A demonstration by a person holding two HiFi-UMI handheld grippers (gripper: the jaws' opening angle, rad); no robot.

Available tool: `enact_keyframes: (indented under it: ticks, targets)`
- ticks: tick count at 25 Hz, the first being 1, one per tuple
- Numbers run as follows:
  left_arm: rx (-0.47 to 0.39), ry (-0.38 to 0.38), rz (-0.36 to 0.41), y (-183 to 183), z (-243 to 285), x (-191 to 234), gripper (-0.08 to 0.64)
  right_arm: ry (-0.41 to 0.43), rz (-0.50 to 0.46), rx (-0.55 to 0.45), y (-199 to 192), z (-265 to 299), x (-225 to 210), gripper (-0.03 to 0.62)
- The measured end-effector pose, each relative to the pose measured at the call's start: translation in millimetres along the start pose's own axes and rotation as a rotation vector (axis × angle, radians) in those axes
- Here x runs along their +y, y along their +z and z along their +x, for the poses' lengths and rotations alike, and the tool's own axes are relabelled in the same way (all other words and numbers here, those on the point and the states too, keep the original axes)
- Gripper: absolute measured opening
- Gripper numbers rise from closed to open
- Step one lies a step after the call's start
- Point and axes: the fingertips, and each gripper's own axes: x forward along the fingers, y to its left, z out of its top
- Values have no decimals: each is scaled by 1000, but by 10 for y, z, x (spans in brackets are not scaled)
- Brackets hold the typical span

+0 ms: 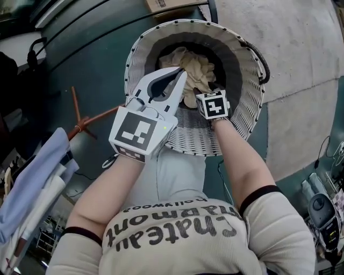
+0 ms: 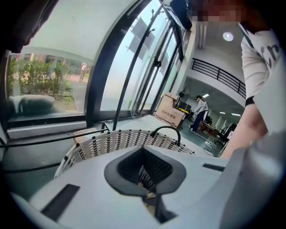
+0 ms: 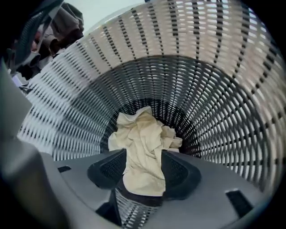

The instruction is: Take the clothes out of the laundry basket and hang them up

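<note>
Cloth (image 3: 142, 129), cream and crumpled, lies heaped at the bottom of the laundry basket (image 1: 250, 102), against the dark lower part of its woven wall. In my right gripper view the heap throws out one long fold, and that fold is its long axis. It runs from the bunched mass at the basket's bottom straight toward the camera, with its near end pointing at me.

The right hand-held gripper (image 3: 143, 166) is down inside the basket, aimed steeply downward. Its jaws stand wide apart with the fold lying between them, and I see no pad pressing on it. In the head view only its marker cube shows, just over the cloth's right edge.

The left hand-held gripper (image 1: 180, 75) hovers over the basket's near rim, tilted down toward the opening, with its jaws together.

The basket stands upright on the floor (image 1: 97, 64), mouth up. Well off to the left in the head view hangs a pale blue garment (image 1: 33, 182), and a cardboard box (image 1: 164, 4) sits just beyond the basket's far rim.
</note>
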Motion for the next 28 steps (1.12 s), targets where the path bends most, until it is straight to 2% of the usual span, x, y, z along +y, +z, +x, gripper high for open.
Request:
enact_keyframes:
  ticks: [3, 6, 10, 11, 12, 14, 16, 19, 22, 25, 28]
  targets:
    - [-5, -32, 11, -73, 56, -55, 9, -9, 54, -8, -57, 320, -161, 250]
    - [-3, -64, 5, -135, 98, -107, 9, -27, 57, 18, -173, 595, -312, 258]
    - [-16, -53, -15, -151, 110, -71, 9, -40, 83, 38, -285, 812, -418, 258]
    - [-21, -46, -15, -141, 105, -54, 9, -45, 90, 49, -305, 828, -423, 218]
    - [-25, -38, -14, -117, 94, -41, 9, -51, 98, 56, -307, 813, -418, 60]
    - [-53, -24, 2, 17, 26, -35, 9, -46, 116, 43, -217, 665, -334, 35]
    - [-93, -13, 21, 201, -110, -75, 9, -22, 123, 1, -65, 355, -162, 33]
    - [-148, -6, -9, 466, -378, -216, 9, 14, 94, -80, 155, -349, 97, 32]
    - [-210, -13, -40, 783, -737, -391, 9, 92, 57, -174, 373, -1229, 389, 32]
    - [-266, -22, -27, 1155, -1095, -607, 10, 171, -26, -264, 601, -2160, 595, 32]
    - [-287, -23, -13, 1488, -1429, -851, 12, 237, -131, -315, 733, -3035, 720, 31]
